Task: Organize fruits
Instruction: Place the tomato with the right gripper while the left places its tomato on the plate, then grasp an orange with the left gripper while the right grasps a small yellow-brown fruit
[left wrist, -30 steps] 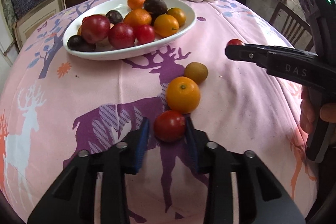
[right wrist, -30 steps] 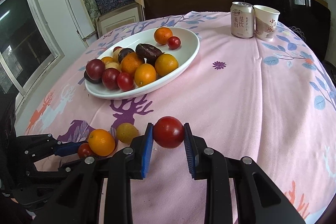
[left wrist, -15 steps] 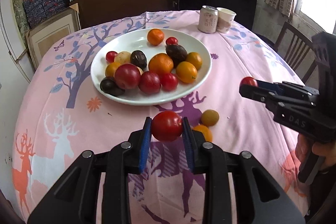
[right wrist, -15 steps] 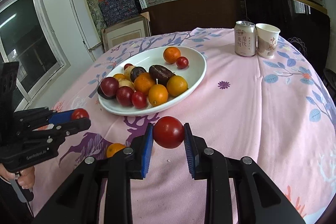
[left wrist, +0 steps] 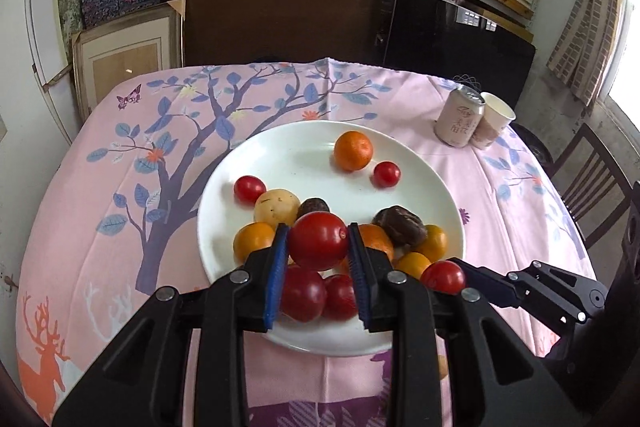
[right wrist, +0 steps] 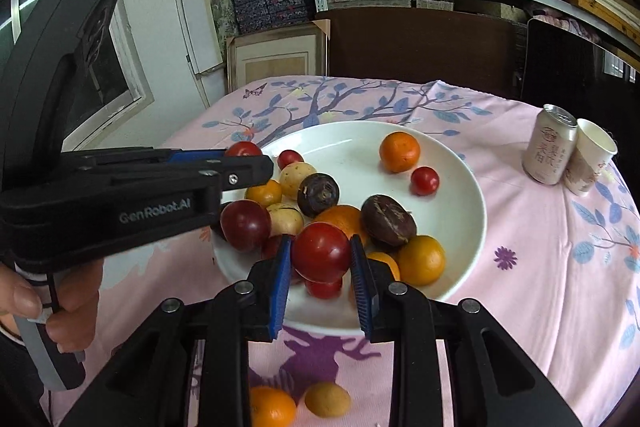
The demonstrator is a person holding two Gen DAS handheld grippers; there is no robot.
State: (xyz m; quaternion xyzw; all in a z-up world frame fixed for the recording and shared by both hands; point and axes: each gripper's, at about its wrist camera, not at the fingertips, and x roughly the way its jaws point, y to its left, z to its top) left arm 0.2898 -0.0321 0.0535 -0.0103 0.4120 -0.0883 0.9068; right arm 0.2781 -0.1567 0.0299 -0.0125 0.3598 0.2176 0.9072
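A white plate (left wrist: 304, 135) (right wrist: 360, 135) on the pink tablecloth holds several oranges, red tomatoes, dark fruits and pale yellow ones. My left gripper (left wrist: 318, 231) is shut on a red tomato (left wrist: 318, 247) and hovers over the plate's near side. In the right wrist view the left gripper (right wrist: 248, 163) reaches in from the left over the plate's left rim. My right gripper (right wrist: 320, 239) is shut on another red tomato (right wrist: 320, 253) above the plate's front. Its tip (left wrist: 444, 277) with that tomato shows at the right in the left wrist view.
An orange (right wrist: 272, 407) and a small yellow-brown fruit (right wrist: 326, 399) lie on the cloth in front of the plate. A drink can (right wrist: 552, 151) and a paper cup (right wrist: 592, 157) stand at the back right. A wooden chair (left wrist: 592, 195) stands beyond the table's right edge.
Both grippers have lifted their tomatoes off the cloth and carried them forward until they hang over the plate. The orange and the small yellow-brown fruit stayed on the cloth.
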